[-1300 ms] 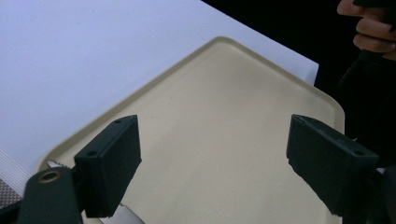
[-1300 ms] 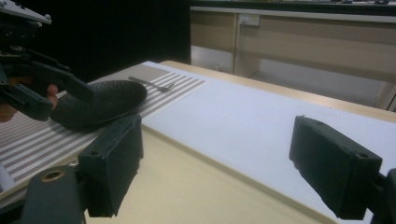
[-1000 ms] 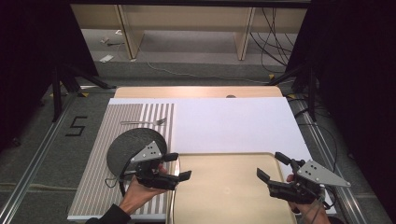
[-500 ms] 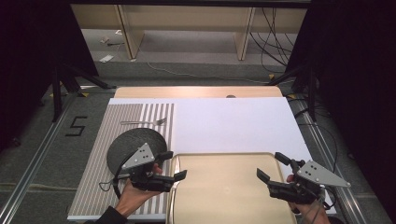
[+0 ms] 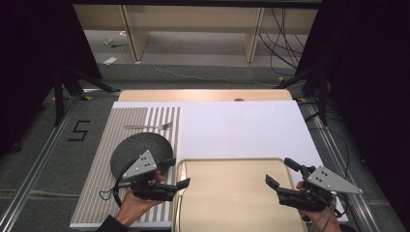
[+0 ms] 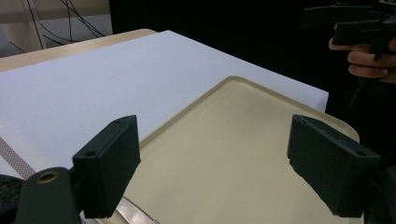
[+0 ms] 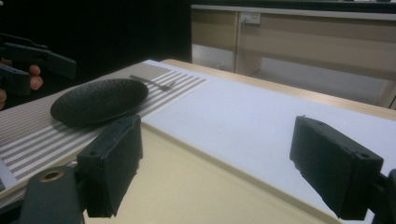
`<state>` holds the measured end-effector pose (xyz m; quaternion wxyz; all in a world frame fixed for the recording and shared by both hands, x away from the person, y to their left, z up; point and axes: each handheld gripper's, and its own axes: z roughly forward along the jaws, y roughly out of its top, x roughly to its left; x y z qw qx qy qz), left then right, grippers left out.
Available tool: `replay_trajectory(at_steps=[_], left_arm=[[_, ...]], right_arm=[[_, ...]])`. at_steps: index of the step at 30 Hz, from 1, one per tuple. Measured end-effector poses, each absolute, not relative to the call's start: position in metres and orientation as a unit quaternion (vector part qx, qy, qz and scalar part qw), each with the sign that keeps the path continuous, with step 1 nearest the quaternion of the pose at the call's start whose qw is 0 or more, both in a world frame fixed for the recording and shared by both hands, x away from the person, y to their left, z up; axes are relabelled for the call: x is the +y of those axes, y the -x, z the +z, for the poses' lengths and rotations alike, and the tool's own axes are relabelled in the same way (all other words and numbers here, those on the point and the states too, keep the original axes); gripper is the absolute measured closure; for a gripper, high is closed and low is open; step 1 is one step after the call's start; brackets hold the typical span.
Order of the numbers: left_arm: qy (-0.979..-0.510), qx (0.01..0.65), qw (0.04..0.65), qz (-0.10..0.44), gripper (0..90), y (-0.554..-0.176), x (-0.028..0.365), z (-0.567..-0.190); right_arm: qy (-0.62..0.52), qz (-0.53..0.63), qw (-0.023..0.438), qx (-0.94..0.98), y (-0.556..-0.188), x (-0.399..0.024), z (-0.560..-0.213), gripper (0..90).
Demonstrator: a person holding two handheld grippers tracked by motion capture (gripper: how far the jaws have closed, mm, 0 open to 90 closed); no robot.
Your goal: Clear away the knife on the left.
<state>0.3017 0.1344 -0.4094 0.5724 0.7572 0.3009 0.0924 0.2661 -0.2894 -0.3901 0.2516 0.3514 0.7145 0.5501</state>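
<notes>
A beige tray lies at the table's near edge, with both grippers hovering over its sides. My left gripper is open above the tray's left rim, beside a dark round plate. In the left gripper view its jaws stand wide apart over the tray with nothing between them. My right gripper is open over the tray's right part. Its jaws are spread and empty, facing the plate.
The plate rests on a striped placemat with a fork beyond it. A serrated knife blade lies by the tray's left rim. A white sheet covers the table's middle and far part. Cables and desk legs stand behind.
My left gripper has drifted slightly to the left along the tray's rim. The right gripper has stayed in place, and both remain open.
</notes>
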Motion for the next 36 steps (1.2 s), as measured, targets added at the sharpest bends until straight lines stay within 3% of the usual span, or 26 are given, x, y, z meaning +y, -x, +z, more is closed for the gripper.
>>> replay_trajectory(at_steps=[36], left_arm=[[-0.744,0.305,0.585,0.108,16.6,-0.2935,0.1429,-0.4086]], right_arm=[[-0.348,0.553,0.25,0.714,-0.2641,-0.29,-0.389,17.9]])
